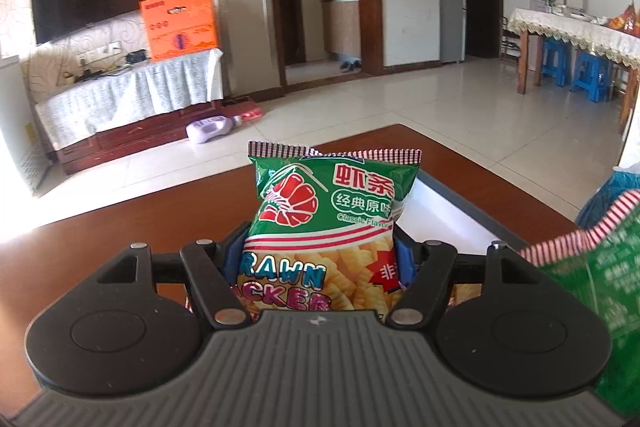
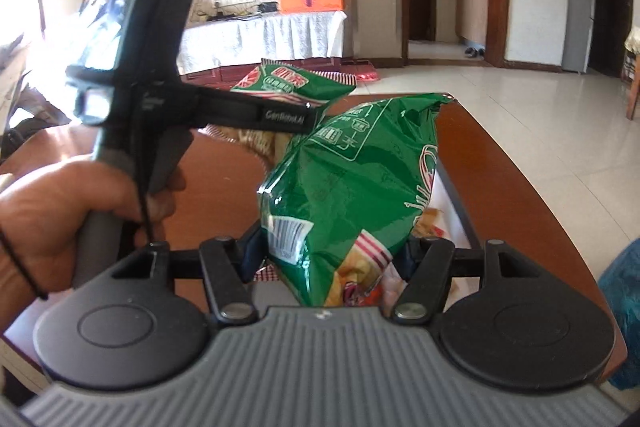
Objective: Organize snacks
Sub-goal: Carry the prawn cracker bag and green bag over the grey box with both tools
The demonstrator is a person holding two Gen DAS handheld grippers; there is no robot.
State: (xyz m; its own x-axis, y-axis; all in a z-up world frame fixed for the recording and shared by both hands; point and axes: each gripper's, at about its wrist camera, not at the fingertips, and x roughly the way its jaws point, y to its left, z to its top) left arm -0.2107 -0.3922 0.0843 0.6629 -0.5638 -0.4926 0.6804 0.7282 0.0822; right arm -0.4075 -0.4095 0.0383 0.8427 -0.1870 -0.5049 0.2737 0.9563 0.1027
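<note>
So the whole thing is set over a reddish-brown wooden table (image 1: pixel 100 239), and everything else can be placed from that. Past its far edge a pale tiled floor (image 1: pixel 460 107) is seen, wide open all the way to a doorway. Beyond the table to the left, a TV (image 1: pixel 90 3) is mounted on patterned wallpaper above a low cabinet draped in a light cloth, with an orange box (image 1: pixel 182 23) stood on it. A purple bottle (image 1: pixel 212 129) is left lying on the floor between table and cabinet. Far off to the right, a cloth-covered side table with blue stools (image 1: pixel 576 69) under it is visible.

A white tray with a dark rim (image 1: pixel 460 203) is sat on the table near its rounded far corner, just beside the snacks.

A green prawn cracker bag (image 1: pixel 320 211) is clamped upright between the pads of the left gripper (image 1: pixel 320 259), above the table. "Classic Flavor" and parts of "PRAWN CRACKER" can be read, plus Chinese characters. A second green bag (image 2: pixel 352 187) is pinched by the right gripper (image 2: pixel 332 259), back side facing, barcode shown. "GenRobot.AI" is printed on the left gripper's arm, which is gripped by a hand (image 2: pixel 76 211) in the right view.
</note>
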